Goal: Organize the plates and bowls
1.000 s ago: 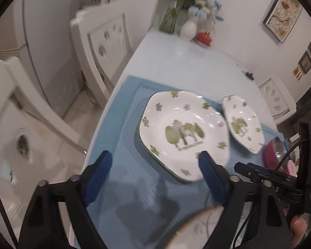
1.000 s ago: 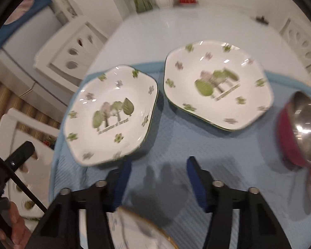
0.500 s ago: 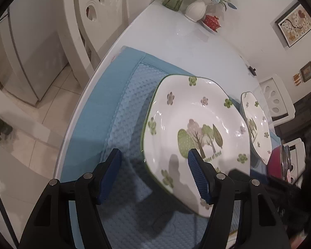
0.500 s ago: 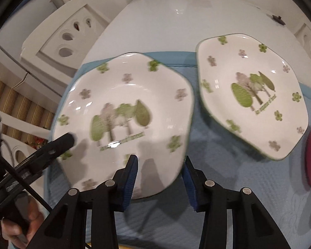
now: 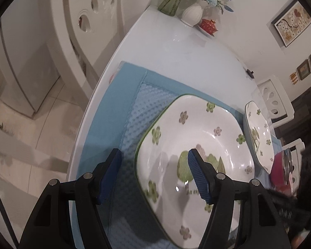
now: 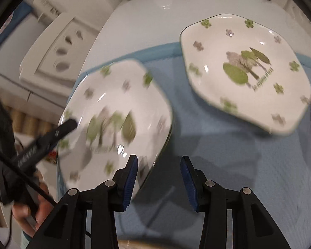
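Note:
Two white plates with green tree and flower prints lie on a blue mat (image 5: 130, 103). The near plate (image 5: 197, 137) fills the left wrist view, and it also shows in the right wrist view (image 6: 118, 112), blurred. My left gripper (image 5: 153, 172) is open, its jaws straddling this plate's left rim: one finger outside over the mat, one over the plate's bowl. My right gripper (image 6: 158, 178) is open at the same plate's right front edge; its left finger overlaps the rim. The second plate (image 6: 244, 70) lies further right, also seen in the left wrist view (image 5: 257, 132).
A pink bowl with a metal inner (image 5: 282, 168) stands right of the second plate. A white vase with flowers (image 5: 192, 12) and a red dish (image 5: 207, 25) stand at the table's far end. White chairs (image 5: 89, 20) flank the table's left edge (image 5: 97, 91).
Both grippers have moved forward and down onto the near plate. The left one now straddles its left rim; the right one has reached its right front edge.

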{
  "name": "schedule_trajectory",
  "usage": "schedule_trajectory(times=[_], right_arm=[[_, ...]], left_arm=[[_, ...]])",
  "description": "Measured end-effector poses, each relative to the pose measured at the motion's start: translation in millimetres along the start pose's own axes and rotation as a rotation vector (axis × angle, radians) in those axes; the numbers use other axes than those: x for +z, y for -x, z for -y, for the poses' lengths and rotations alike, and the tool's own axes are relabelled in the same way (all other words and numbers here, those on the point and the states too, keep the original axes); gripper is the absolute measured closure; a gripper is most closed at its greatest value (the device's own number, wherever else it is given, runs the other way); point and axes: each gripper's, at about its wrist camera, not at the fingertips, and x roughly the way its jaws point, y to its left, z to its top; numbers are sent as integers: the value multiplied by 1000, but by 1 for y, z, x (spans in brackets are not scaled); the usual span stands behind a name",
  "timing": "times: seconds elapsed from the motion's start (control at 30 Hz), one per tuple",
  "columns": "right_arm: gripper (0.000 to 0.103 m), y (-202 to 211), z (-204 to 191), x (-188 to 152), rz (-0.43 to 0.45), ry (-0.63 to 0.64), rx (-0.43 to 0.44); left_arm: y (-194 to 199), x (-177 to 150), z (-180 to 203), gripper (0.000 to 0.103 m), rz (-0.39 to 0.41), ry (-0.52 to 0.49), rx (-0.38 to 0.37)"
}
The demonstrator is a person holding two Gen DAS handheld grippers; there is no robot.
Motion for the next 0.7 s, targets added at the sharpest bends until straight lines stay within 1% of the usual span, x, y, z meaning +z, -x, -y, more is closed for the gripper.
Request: schedule_trajectory(times=[0.07,0.13,0.17,0.23,0.27,0.3,0.37,0.43,0.57,0.6,0.7], right_arm=[[62,-7,0,10,6,25,14],[65,-12,-6,16,29,64,19],[71,-13,-10,17,41,84,10],[71,-16,-21,16,65,143,-42],[71,-11,-22,14,78,156,-51],[71,-10,-22,12,82,169,-49],[71,-8,-19,9,82,191,-37],[71,0,-17,1,95,243,-41],[72,9,-26,-3,102,315,-44],[72,15,-29,-6,115,331,-40],[72,17,-37,-6,138,349,-63]], left_arm=[[-4,2,1,40,3,-6,-19],[-9,2,4,58,8,-24,-20],[-10,1,7,62,14,-43,-7],[-10,-1,11,63,31,-62,29],[-10,-2,11,65,40,-61,34],[-8,-3,10,69,44,-54,33],[-4,-5,9,69,47,-55,15],[0,-8,10,69,50,-68,21],[11,-16,12,69,55,-64,3],[14,-19,13,69,60,-69,8],[22,-26,19,69,75,-97,18]])
